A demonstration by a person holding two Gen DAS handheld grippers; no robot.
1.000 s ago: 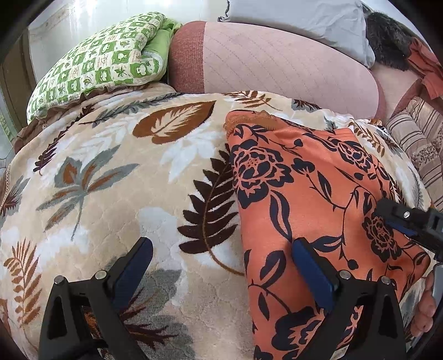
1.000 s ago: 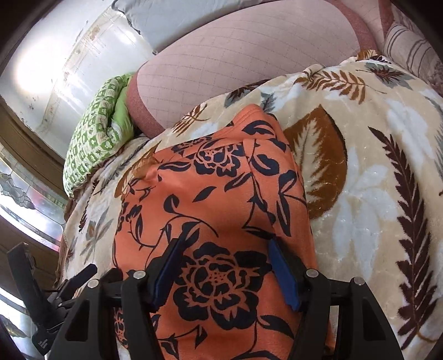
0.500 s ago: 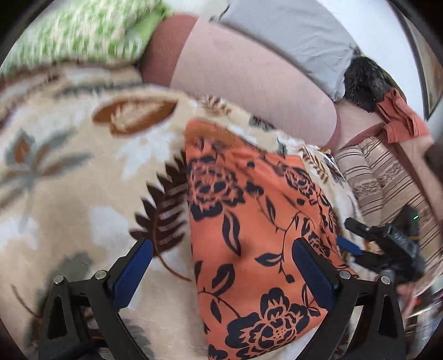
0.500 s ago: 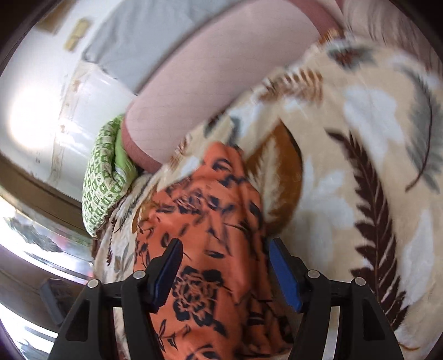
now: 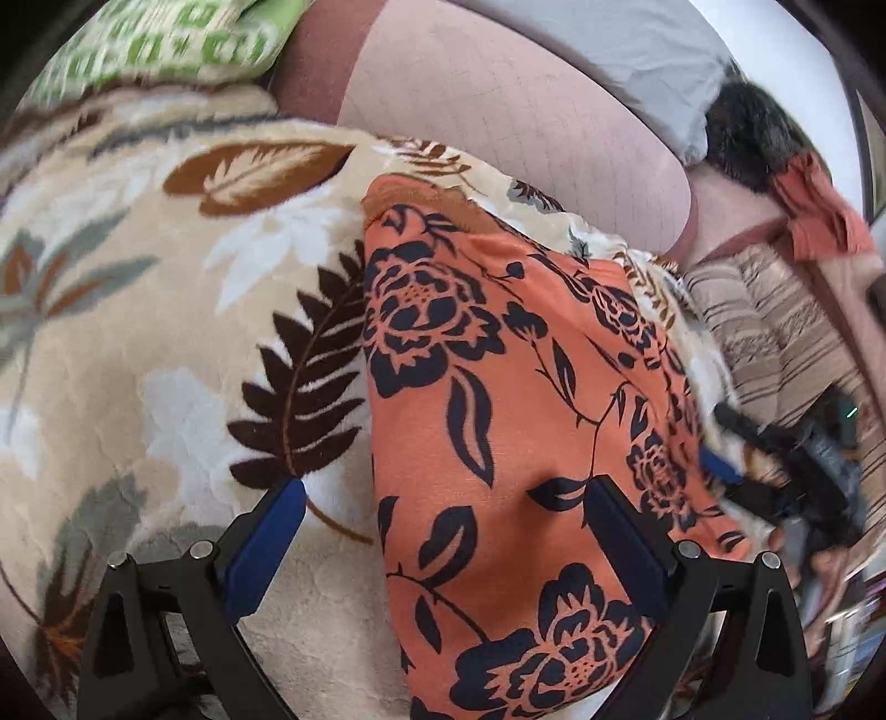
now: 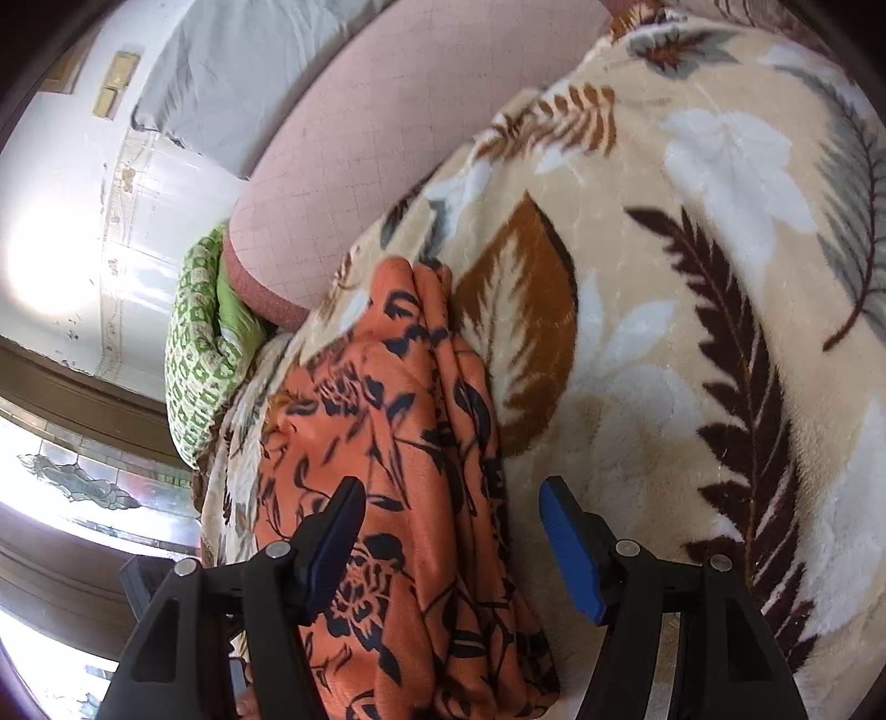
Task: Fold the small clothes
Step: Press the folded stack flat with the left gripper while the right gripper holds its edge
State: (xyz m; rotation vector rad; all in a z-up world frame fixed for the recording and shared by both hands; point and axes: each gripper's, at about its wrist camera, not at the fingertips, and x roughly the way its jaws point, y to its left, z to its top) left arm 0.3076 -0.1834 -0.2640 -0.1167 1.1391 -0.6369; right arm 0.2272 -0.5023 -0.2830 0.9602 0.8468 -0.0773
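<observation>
An orange garment with dark blue flowers (image 5: 498,387) lies folded in a long strip on a beige leaf-print blanket (image 5: 166,360). My left gripper (image 5: 443,531) hovers open over the strip's near end, with the cloth's left edge between the blue pads and nothing gripped. In the left wrist view my right gripper (image 5: 728,446) sits at the garment's right edge. The right wrist view shows the garment (image 6: 398,443) from the side, its layered edge stacked. There my right gripper (image 6: 451,543) stands open astride that edge, its pads off the cloth.
A pink quilted bolster (image 5: 526,122) lies behind the blanket, with a grey pillow (image 5: 609,44) above it. A green patterned pillow (image 5: 166,44) is at the back left. Striped cushions (image 5: 775,332), a dark furry thing (image 5: 747,133) and an orange cloth (image 5: 819,210) crowd the right.
The left wrist view has swung to the right. My right gripper has shifted and rolled from over the garment's middle to its side edge. The garment has stayed put.
</observation>
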